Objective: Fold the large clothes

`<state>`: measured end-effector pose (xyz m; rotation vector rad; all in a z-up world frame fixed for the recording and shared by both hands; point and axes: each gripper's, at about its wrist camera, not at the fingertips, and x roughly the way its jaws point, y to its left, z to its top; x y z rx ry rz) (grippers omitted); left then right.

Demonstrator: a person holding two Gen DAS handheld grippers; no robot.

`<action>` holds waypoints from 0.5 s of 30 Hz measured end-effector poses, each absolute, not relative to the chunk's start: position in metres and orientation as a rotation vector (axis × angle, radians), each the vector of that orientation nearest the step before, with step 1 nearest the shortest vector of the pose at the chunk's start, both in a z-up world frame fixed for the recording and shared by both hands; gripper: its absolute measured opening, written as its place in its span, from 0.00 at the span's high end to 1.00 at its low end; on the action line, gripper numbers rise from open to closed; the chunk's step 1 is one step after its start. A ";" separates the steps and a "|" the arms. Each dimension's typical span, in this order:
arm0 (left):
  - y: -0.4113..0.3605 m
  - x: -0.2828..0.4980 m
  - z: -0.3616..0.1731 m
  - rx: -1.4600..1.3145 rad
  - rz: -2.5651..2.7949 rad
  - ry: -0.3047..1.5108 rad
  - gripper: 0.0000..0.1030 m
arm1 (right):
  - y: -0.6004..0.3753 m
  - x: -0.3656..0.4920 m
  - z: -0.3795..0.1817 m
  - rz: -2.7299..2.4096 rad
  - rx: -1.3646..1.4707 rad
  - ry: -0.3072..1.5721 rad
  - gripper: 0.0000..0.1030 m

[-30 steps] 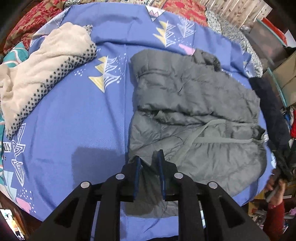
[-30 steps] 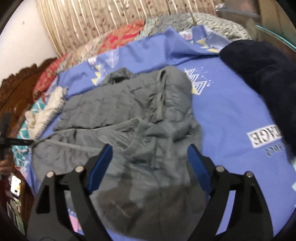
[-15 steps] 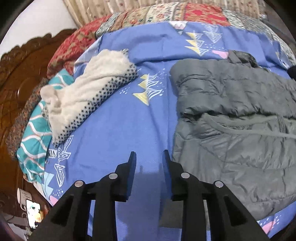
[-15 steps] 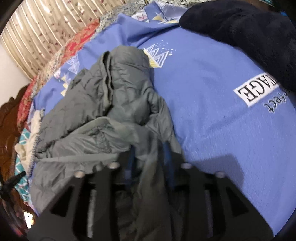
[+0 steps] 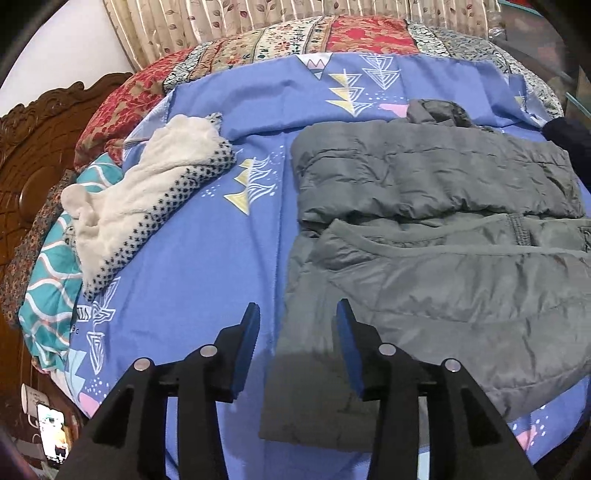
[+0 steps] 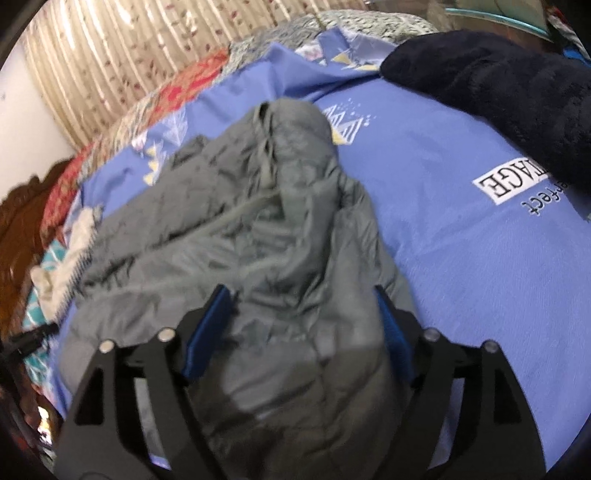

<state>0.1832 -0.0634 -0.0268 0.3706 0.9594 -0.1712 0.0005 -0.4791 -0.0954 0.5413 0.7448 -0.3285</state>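
A grey puffer jacket [image 5: 436, 236] lies folded over itself on the blue patterned bedsheet [image 5: 207, 266]. My left gripper [image 5: 297, 314] is open and empty, hovering above the jacket's near left corner. In the right wrist view the jacket [image 6: 258, 229] lies bunched, and my right gripper [image 6: 303, 291] is open just above its near end, with the grey fabric showing between the fingers but not clamped.
A cream fleece garment with a dotted trim [image 5: 147, 195] lies at the left of the bed. A dark navy garment [image 6: 495, 96] lies at the right. A carved wooden headboard [image 5: 33, 155] and a curtain [image 5: 258, 22] border the bed.
The left gripper let go of the jacket's corner, lifted back and opened wider. The right gripper closed on the jacket's right side, carried it over, then opened again.
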 end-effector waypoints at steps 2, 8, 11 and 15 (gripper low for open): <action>-0.065 0.183 -0.029 0.366 -0.179 0.963 0.34 | -0.476 0.004 -0.103 -0.326 0.529 0.768 0.21; -0.073 0.176 -0.048 0.388 -0.195 0.982 0.24 | -0.470 0.009 -0.120 -0.314 0.469 0.786 0.14; -0.077 0.172 -0.062 0.404 -0.191 1.004 0.23 | -0.468 0.011 -0.122 -0.307 0.453 0.785 0.11; -0.077 0.167 -0.076 0.402 -0.179 1.026 0.21 | -0.468 0.011 -0.124 -0.286 0.459 0.777 0.07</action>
